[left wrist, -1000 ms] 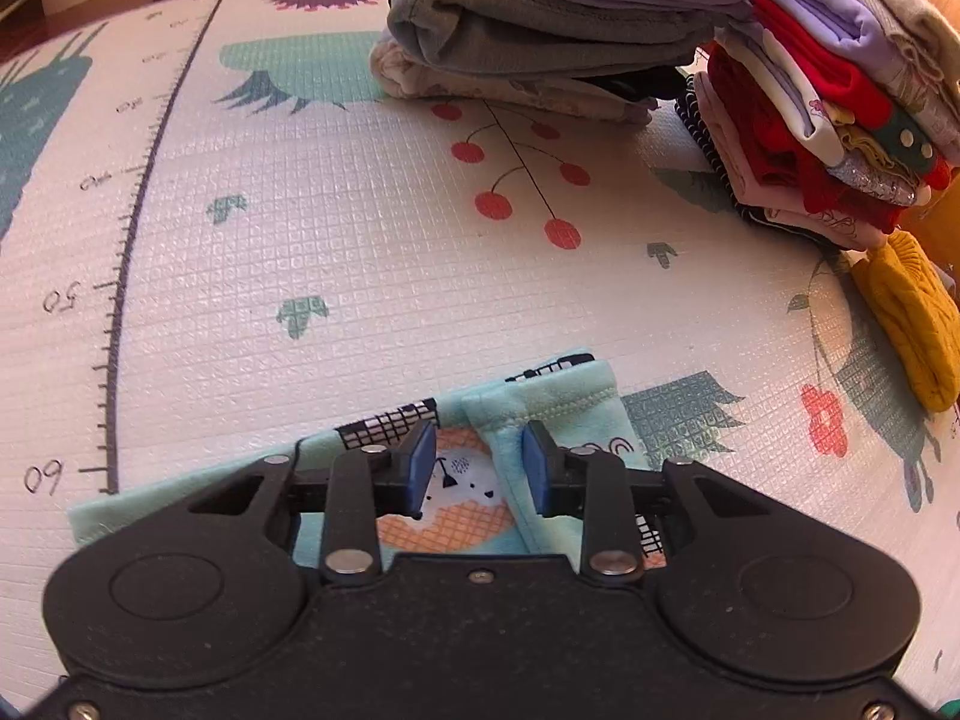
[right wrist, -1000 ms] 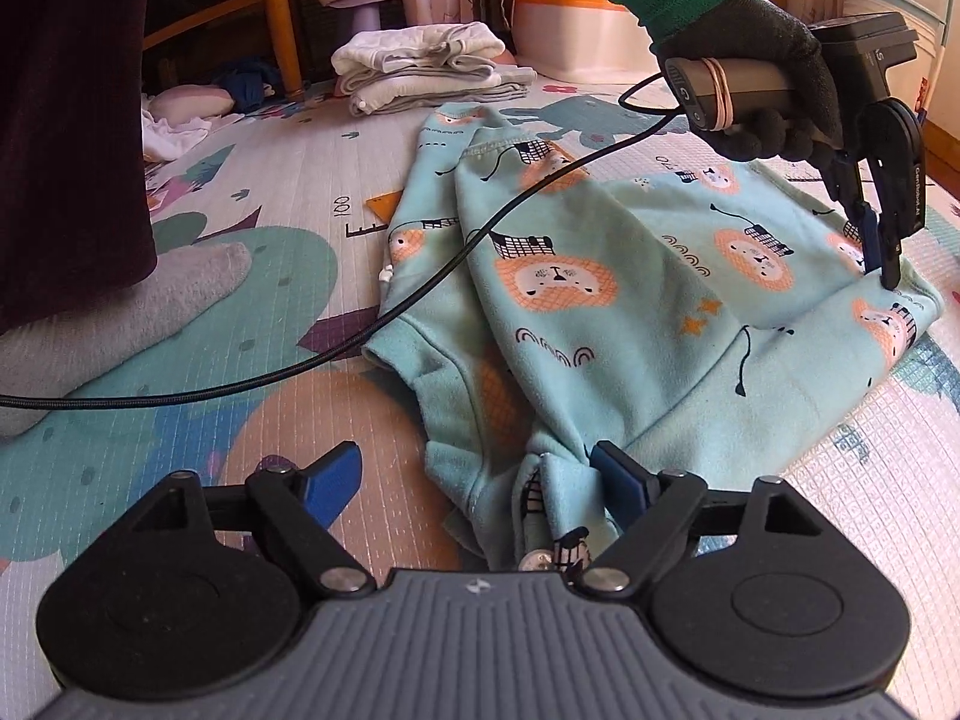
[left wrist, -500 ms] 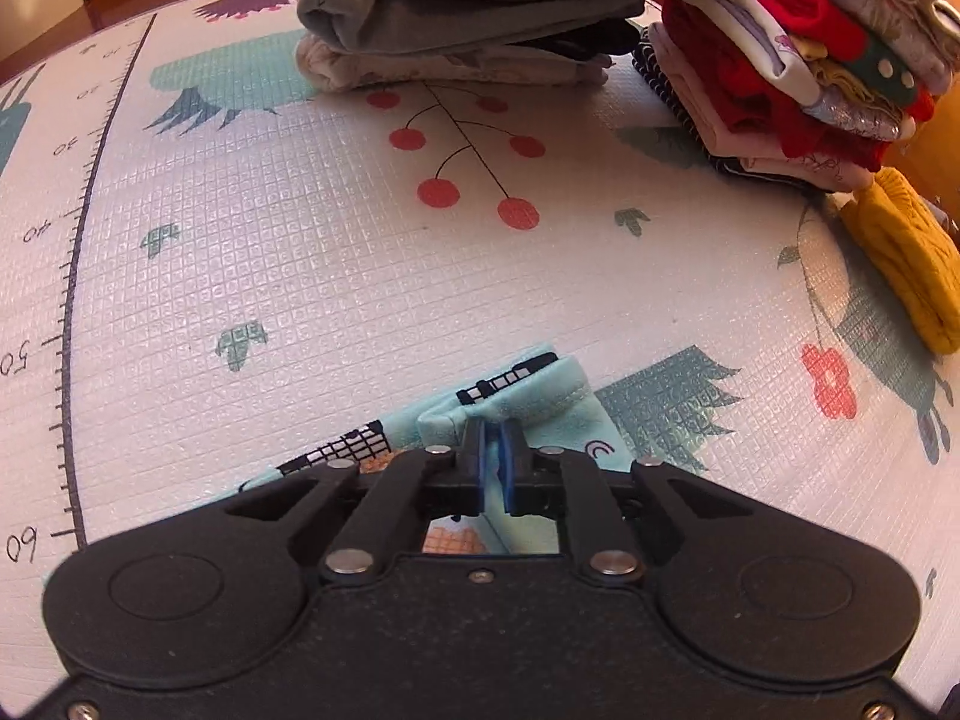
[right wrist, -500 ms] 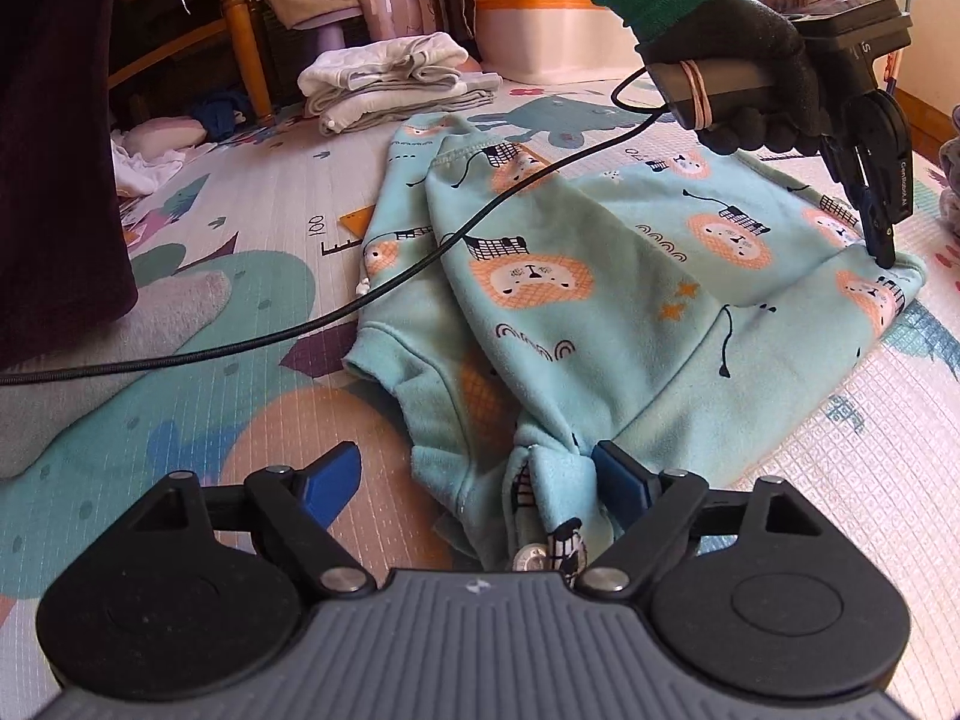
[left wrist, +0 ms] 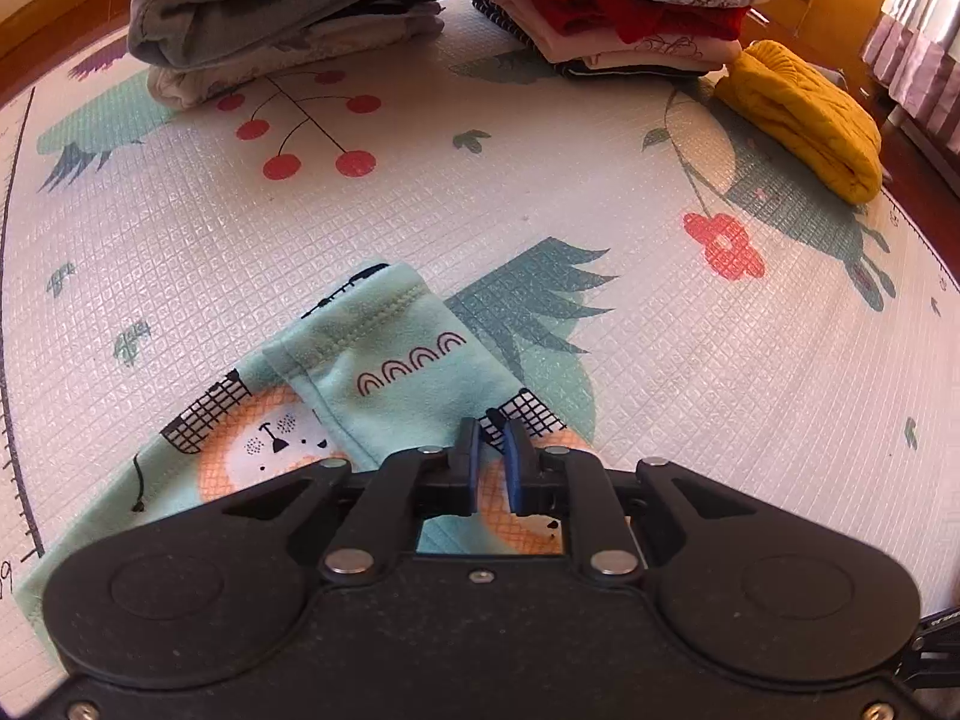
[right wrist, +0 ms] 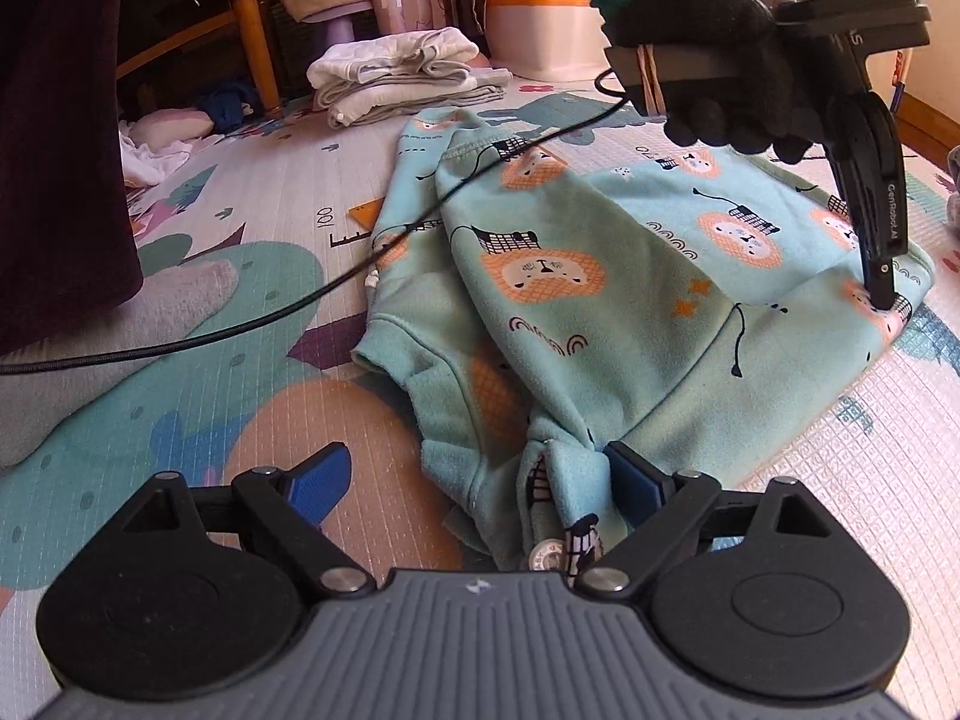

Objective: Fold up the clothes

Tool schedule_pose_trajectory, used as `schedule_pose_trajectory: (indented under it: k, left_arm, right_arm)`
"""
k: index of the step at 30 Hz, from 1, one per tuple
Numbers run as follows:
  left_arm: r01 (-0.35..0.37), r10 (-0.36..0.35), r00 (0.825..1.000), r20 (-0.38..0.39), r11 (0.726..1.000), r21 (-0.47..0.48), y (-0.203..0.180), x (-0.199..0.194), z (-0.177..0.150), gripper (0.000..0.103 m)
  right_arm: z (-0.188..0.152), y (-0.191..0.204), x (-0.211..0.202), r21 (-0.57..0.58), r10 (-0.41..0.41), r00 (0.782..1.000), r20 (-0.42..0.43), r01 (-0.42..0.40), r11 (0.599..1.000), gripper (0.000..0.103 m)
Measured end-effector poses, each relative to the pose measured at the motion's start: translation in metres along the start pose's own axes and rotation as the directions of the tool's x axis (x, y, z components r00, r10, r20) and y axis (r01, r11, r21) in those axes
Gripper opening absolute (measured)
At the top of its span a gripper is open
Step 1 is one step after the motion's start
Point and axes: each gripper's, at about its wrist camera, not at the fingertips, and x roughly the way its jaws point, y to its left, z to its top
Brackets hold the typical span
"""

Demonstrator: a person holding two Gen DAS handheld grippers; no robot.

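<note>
A mint-green sweatshirt with orange lion prints [right wrist: 600, 294] lies spread and partly folded on the play mat. My left gripper [left wrist: 487, 456] is shut on the sweatshirt's fabric [left wrist: 384, 360] next to a cuffed edge, with a thin gap between the blue pads. It also shows in the right wrist view [right wrist: 885, 300], pressing on the far right corner of the sweatshirt. My right gripper [right wrist: 474, 480] is open, low over the sweatshirt's near bunched edge, its right pad touching the cloth.
Two stacks of folded clothes [left wrist: 282, 18] [left wrist: 624, 6] and a yellow knit item [left wrist: 804, 114] sit at the mat's far side. A folded white pile [right wrist: 402, 72], a wooden chair leg [right wrist: 246, 30], a black cable [right wrist: 240, 330] and my grey-socked foot [right wrist: 120, 324] lie at left.
My left gripper closed on the sweatshirt fabric a second ago and has since shifted right, pulling the cuffed fold along. My right gripper stayed open and barely moved.
</note>
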Motion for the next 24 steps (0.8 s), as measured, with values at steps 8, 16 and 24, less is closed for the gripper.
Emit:
schedule_pose_trajectory:
  k: [8,16,24]
  left_arm:
    - [-0.096,0.101,0.993,0.058,0.992,-0.08,0.027,0.012,0.029,0.013]
    - [-0.072,0.076,0.996,0.049,0.995,-0.068,0.034,-0.049,0.025,0.018]
    - [-0.14,0.175,0.983,0.056,0.914,-0.381,0.065,-0.179,-0.106,0.019]
  right_arm:
    - [0.0,0.003,0.001,-0.005,-0.004,1.0,-0.003,0.004,1.0,0.094]
    - [0.003,0.008,-0.002,-0.028,-0.016,1.0,-0.023,0.015,0.999,0.097]
    - [0.008,0.009,-0.025,-0.018,-0.051,0.998,0.041,0.051,0.999,0.083]
